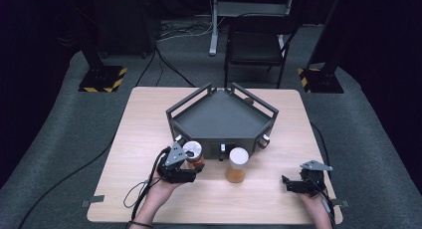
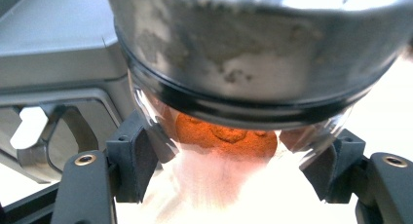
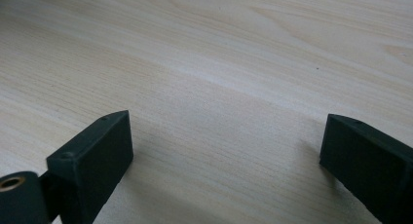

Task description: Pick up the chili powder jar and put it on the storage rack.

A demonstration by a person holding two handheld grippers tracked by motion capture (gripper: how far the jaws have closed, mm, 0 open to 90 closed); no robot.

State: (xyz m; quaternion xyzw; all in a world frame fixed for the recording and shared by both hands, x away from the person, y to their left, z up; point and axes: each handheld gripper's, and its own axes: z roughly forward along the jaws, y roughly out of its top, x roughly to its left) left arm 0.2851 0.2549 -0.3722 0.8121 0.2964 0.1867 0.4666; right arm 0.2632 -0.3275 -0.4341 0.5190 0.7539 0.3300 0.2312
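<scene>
Spice jar (image 1: 193, 156) is located on a pale wooden table (image 1: 144, 139), just before a dark tray rack (image 1: 221, 117); grey carpet and a chair are noted beyond. Left gripper (image 1: 186, 173) is clamped around it. Right gripper (image 1: 294, 185) is spread wide, empty, above bare wood.

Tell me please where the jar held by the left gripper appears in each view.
High view: the jar stands left of centre, at the front of the dark tray.
Left gripper view: it sits at the centre, between the jaws.
Right gripper view: bare wooden table.
Shared landmark: the wooden table.
</scene>
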